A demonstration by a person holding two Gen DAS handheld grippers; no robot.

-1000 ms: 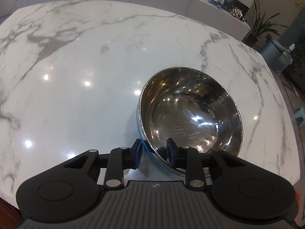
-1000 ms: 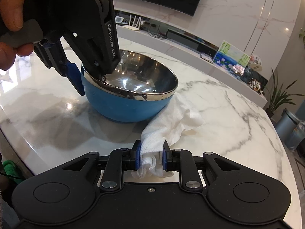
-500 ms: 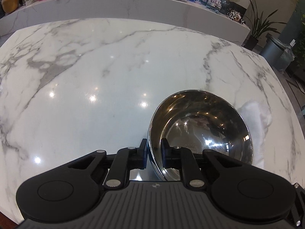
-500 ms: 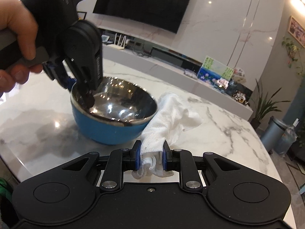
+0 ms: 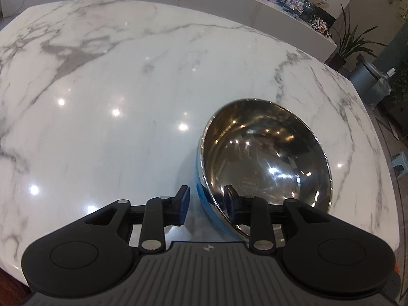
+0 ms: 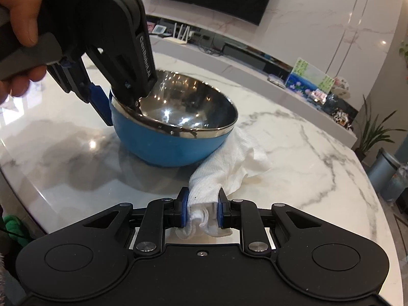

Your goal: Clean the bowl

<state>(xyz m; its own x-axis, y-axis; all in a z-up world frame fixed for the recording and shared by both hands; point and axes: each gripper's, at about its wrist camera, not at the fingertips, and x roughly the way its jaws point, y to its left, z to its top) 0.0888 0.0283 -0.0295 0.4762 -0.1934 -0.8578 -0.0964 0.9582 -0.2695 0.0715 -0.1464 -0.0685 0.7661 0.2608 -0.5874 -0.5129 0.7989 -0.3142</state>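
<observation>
While my left gripper (image 5: 207, 205), jaws just reopened, loosely straddles the bowl (image 6: 176, 125) rim, my right gripper (image 6: 201, 209) clamps the cloth (image 6: 229, 163) just right of the bowl, nearer me.

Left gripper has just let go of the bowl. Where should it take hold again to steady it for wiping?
On the near rim of the bowl, from above: one finger inside, one outside against the blue wall. The left gripper already straddles that thin steel lip, jaws just opened. The right gripper pinches the cloth.
</observation>
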